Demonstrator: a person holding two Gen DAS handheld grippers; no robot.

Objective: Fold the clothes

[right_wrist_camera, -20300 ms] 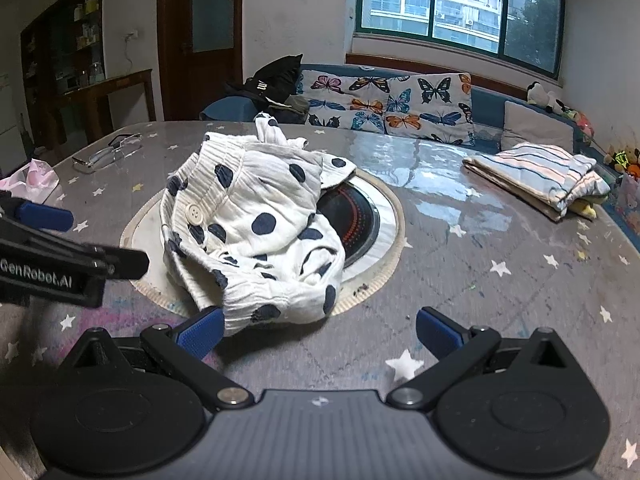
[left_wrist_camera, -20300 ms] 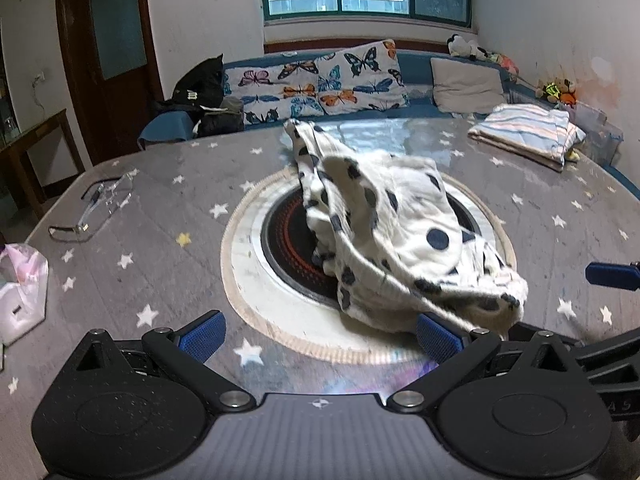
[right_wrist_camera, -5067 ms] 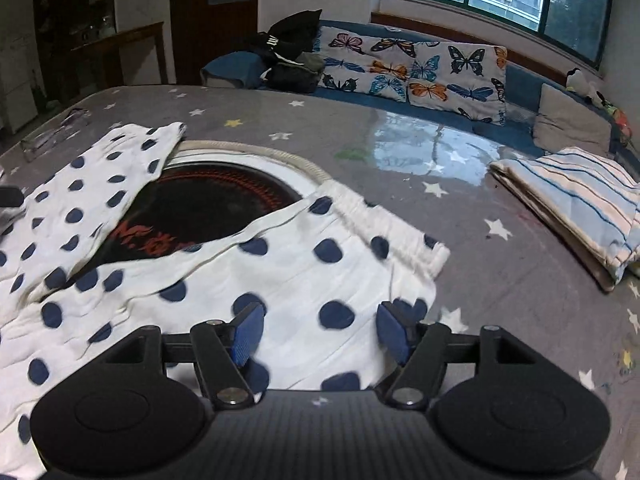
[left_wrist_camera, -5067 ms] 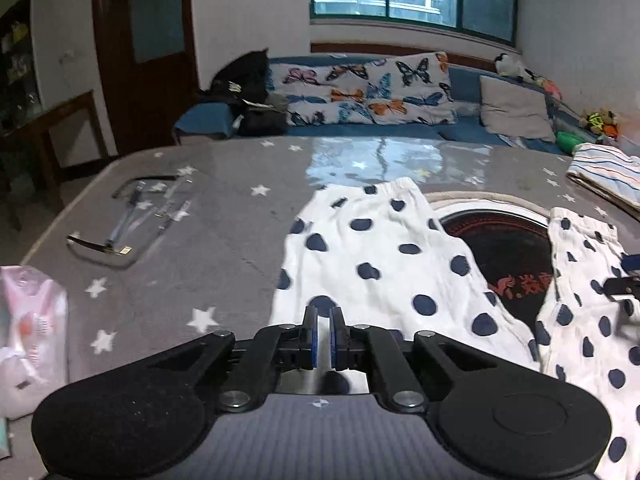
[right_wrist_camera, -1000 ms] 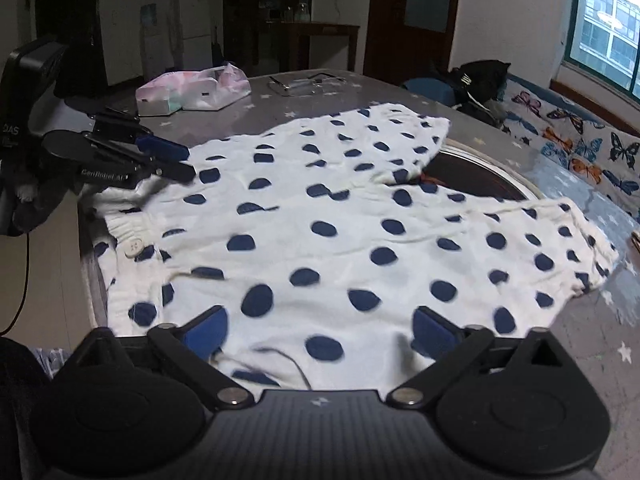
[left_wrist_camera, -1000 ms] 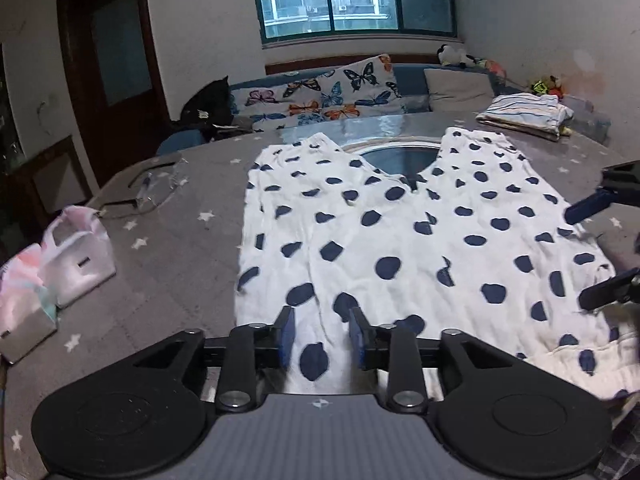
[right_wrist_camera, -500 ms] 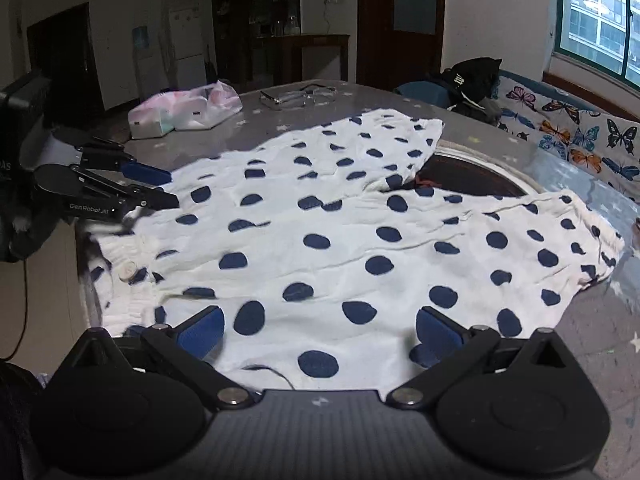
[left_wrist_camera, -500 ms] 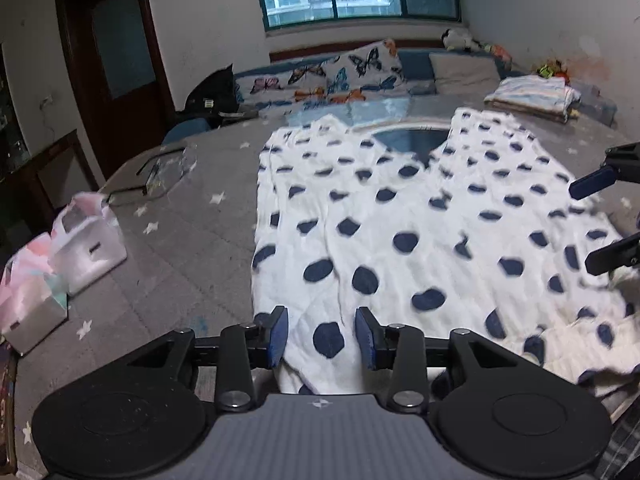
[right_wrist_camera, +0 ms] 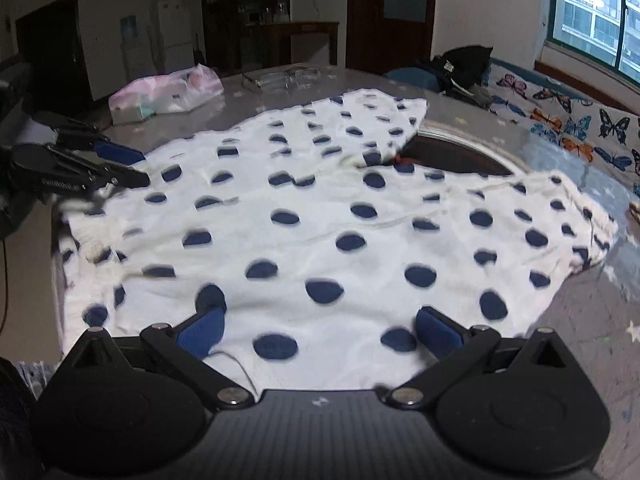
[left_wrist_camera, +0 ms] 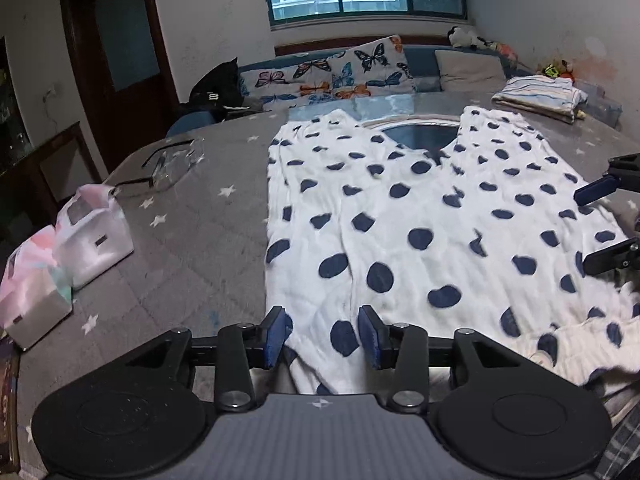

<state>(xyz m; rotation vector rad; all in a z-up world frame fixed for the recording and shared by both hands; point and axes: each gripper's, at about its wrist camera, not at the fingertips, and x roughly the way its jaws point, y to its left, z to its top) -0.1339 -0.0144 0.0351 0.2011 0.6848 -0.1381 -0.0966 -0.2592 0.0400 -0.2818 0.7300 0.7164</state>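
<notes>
White trousers with dark blue dots (left_wrist_camera: pixel 420 216) lie spread flat on the grey star-print table (left_wrist_camera: pixel 200 232), legs pointing to the far side, waistband at the near edge. My left gripper (left_wrist_camera: pixel 323 336) is open, its blue pads either side of the waistband's left corner. My right gripper (right_wrist_camera: pixel 320 332) is open wide over the waistband's right part (right_wrist_camera: pixel 320 248). The right gripper shows at the right edge of the left wrist view (left_wrist_camera: pixel 604 216); the left gripper shows at the left of the right wrist view (right_wrist_camera: pixel 100 164).
A pink and white tissue pack in a bag (left_wrist_camera: pixel 68 240) and a clear plastic case (left_wrist_camera: pixel 172 164) lie left of the trousers. A folded striped garment (left_wrist_camera: pixel 540 96) lies at the far right. A round hotplate (left_wrist_camera: pixel 420 132) shows between the legs. A sofa stands behind.
My left gripper's fingers have opened wider around the waistband corner. Both grippers have shifted slightly and the near hem looks blurred from motion.
</notes>
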